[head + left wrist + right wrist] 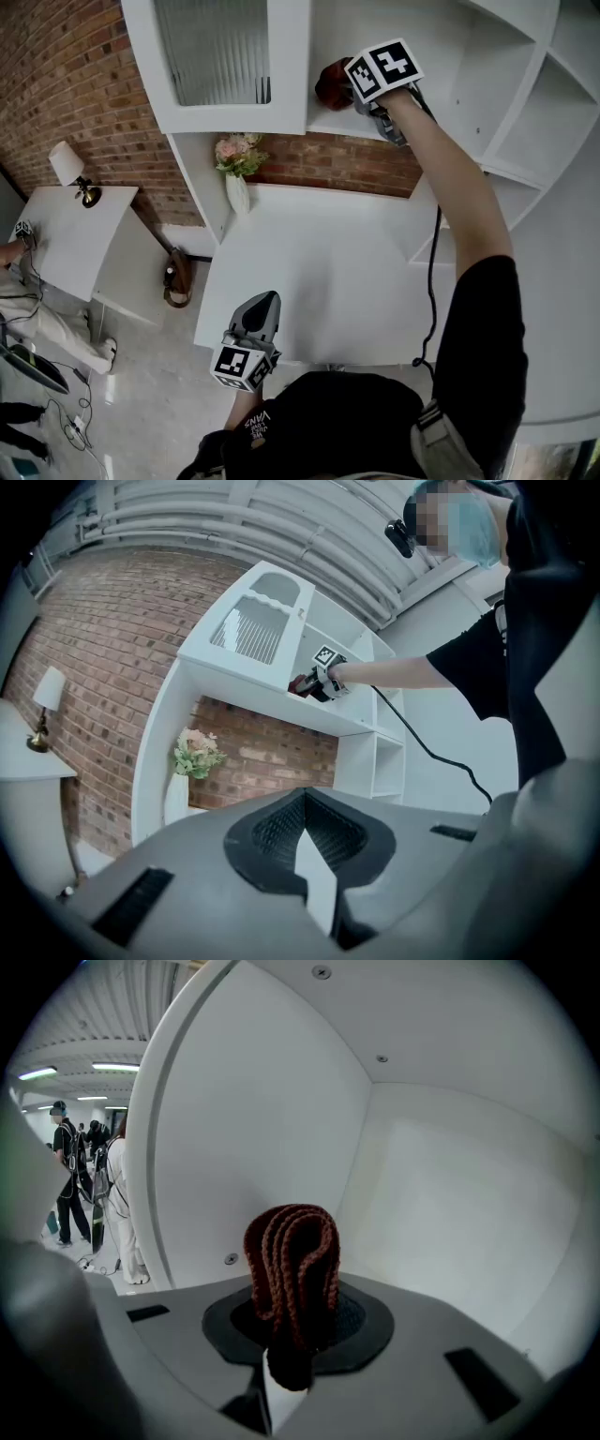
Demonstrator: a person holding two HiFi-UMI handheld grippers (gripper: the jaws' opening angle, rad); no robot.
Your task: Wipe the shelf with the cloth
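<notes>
Right arm: I see it [457, 192] stretched up and away from the body, almost straight at the elbow, with the forearm bare below a black short sleeve.
Right gripper: it [354, 94] reaches into the open compartment of the white shelf [349, 123], at that compartment's left end, just right of the ribbed cabinet door [214, 52]. Its jaws are clamped tight on the cloth.
Cloth: dark red-brown and knitted [292, 1269], folded into several loops that stand out of the jaws towards the compartment's far corner. In the right gripper view it looks clear of the left wall and the back panel. I cannot tell whether it touches the shelf board.
Left arm: I hold it low and close to the body, at the near left edge of the white desk [319, 272].
Left gripper: it [262, 307] points away towards the brick wall [70, 84], with the jaws closed together and nothing between them.
Cable: a black lead [432, 281] hangs from the right gripper along the arm to the desk's near edge.
Other things: a white vase of pink flowers [237, 173] stands at the desk's far left corner, and a small lamp [69, 169] sits on a side table further left.
</notes>
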